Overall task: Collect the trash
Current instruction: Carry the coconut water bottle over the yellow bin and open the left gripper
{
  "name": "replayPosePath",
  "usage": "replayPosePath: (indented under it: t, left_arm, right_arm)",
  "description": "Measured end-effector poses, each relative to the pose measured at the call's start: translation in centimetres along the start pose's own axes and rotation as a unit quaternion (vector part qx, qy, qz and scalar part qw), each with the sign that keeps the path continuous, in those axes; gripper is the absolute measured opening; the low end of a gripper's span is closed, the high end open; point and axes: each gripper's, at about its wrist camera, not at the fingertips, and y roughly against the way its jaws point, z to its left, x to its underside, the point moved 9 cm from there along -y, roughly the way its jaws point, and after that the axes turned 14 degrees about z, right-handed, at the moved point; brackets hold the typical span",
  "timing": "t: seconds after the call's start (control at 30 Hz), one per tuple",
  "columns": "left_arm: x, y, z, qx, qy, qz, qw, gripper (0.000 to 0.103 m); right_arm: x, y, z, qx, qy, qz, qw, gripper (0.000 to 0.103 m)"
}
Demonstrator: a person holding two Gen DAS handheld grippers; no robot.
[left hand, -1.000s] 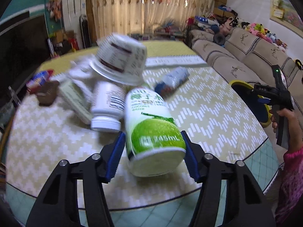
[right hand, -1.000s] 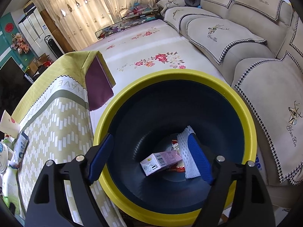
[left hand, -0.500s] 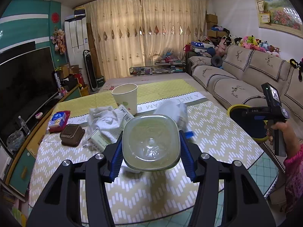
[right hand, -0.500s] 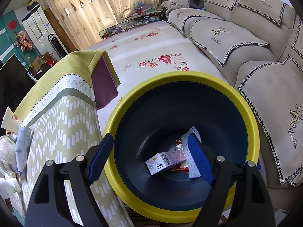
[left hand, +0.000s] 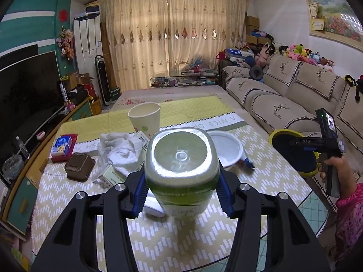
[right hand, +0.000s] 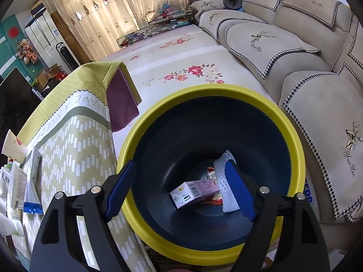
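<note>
Tablecloth [left hand: 199, 122] band: "A NICE D…", partly hidden. Right view reads "HAVE A NICE". Sofa covers [right hand: 350, 165]: script, unreadable. Box [right hand: 192, 190]: barcode.

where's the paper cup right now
In the left wrist view the paper cup stands upright on the far side of the table, just behind the crumpled white towel and left of the white plate.
</note>
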Motion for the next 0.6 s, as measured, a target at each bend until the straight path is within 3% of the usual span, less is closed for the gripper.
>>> replayPosePath:
  t: [0.27, 0.6]
  left_arm:
    - [-1.5, 2.2, -1.6, 0.011, -0.027, -0.018, 0.9994, 0.052]
    - [-4.0, 1.6, -7.1, 0.070, -0.078, -0.009, 0.9944, 0.052]
  right_arm:
    - [0.6, 1.2, 0.0, -0.005, 0.004, -0.008, 1.000, 0.077]
    - [1.1, 3.9, -1.7, -0.004, -0.004, -0.030, 1.000, 0.077]
